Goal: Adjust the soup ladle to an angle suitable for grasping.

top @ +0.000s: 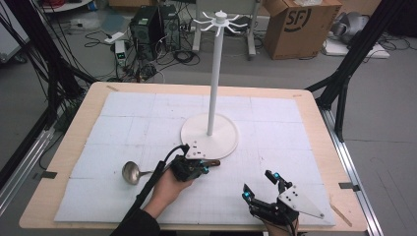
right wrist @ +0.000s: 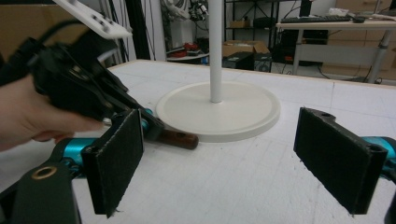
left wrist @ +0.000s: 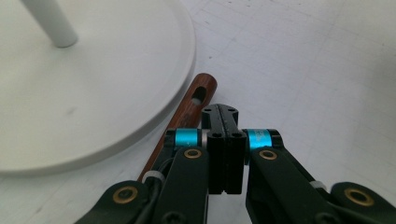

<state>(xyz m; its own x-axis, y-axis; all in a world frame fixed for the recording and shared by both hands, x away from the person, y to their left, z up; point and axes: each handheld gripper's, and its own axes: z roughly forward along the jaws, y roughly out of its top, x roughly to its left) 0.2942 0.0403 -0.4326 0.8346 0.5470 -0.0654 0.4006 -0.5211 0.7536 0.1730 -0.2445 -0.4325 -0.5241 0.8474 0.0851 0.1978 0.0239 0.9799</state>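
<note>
A ladle with a metal bowl [top: 130,172] and a brown wooden handle [left wrist: 196,100] lies on the white mat, its handle end beside the round base [top: 196,130] of a tall white stand. My left gripper [left wrist: 220,109] is low over that handle end. Its jaws are shut against each other with nothing between them, and the handle runs just to their left. In the right gripper view the left gripper [right wrist: 149,123] sits on the handle [right wrist: 180,138]. My right gripper [right wrist: 224,154] stands open and empty near the table's front right [top: 258,183].
The stand's pole [top: 215,73] rises from the base to a ring of hooks [top: 220,22]. The wooden table edge [top: 314,118] frames the mat. Beyond the table, a cardboard box [top: 300,24] and electronics with cables [top: 147,24] sit on the floor.
</note>
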